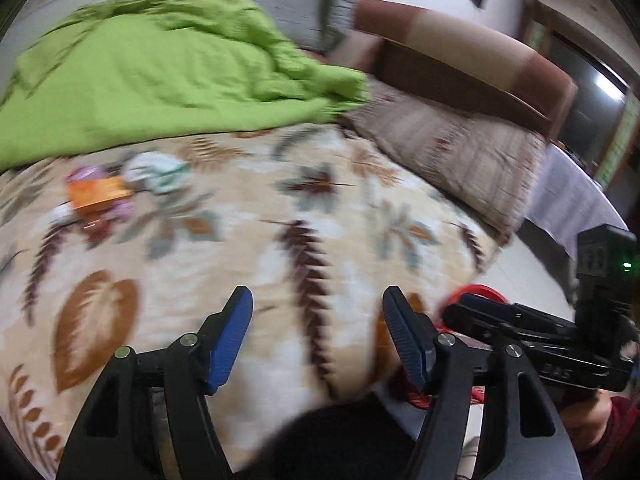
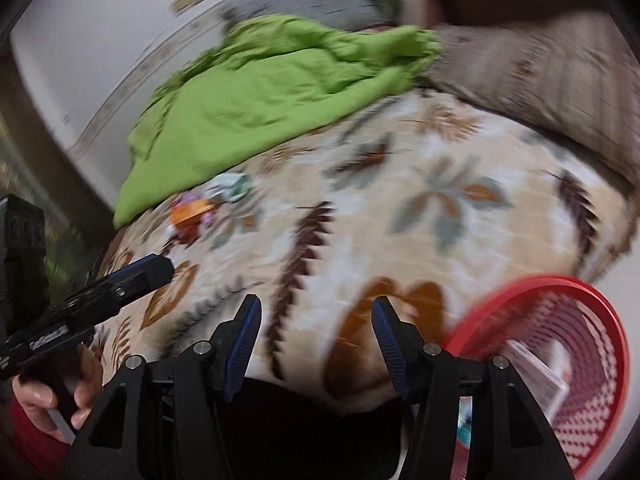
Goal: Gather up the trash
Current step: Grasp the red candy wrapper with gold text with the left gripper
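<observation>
A small heap of trash lies on the leaf-patterned bedspread (image 1: 312, 208): an orange wrapper (image 1: 98, 194) with pink and white crumpled pieces beside it, seen again in the right wrist view as the orange wrapper (image 2: 188, 209). My left gripper (image 1: 316, 322) hovers over the bedspread, open, nothing between its blue pads. My right gripper (image 2: 316, 326) is also open and empty. A red mesh basket (image 2: 592, 360) stands at the bed's edge to the right, with a clear packet inside. The trash heap is well ahead and to the left of both grippers.
A crumpled green blanket (image 1: 160, 76) covers the far part of the bed. A beige striped pillow (image 1: 452, 160) and a brown headboard (image 1: 460, 52) lie to the right. A hand (image 2: 52, 396) holds the left gripper's handle.
</observation>
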`<action>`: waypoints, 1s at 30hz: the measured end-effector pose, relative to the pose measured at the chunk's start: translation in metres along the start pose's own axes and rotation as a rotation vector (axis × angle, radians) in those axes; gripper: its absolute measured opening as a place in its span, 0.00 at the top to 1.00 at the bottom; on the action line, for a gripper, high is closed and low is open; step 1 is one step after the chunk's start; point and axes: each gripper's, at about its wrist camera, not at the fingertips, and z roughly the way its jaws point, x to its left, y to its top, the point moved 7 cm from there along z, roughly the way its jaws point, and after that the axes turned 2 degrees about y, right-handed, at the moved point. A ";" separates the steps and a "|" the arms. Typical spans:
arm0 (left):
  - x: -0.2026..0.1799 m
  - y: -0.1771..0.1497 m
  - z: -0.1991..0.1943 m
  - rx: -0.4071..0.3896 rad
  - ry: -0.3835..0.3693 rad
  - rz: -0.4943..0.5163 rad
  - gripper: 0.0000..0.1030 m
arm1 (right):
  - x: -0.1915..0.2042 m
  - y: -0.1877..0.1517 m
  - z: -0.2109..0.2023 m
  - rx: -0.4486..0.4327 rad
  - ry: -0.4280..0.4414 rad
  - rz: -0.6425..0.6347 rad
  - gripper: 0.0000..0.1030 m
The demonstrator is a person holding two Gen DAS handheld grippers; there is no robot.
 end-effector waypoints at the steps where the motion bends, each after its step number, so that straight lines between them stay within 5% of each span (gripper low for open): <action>1: 0.017 0.000 -0.002 -0.004 0.020 -0.031 0.35 | 0.013 0.003 0.009 0.012 0.016 -0.026 0.40; 16: 0.199 0.017 -0.007 -0.051 0.271 -0.406 0.35 | 0.112 0.011 0.119 0.108 0.116 -0.144 0.38; 30: 0.285 0.056 0.114 0.111 0.327 -0.590 0.40 | 0.095 0.013 0.115 0.077 0.207 -0.059 0.38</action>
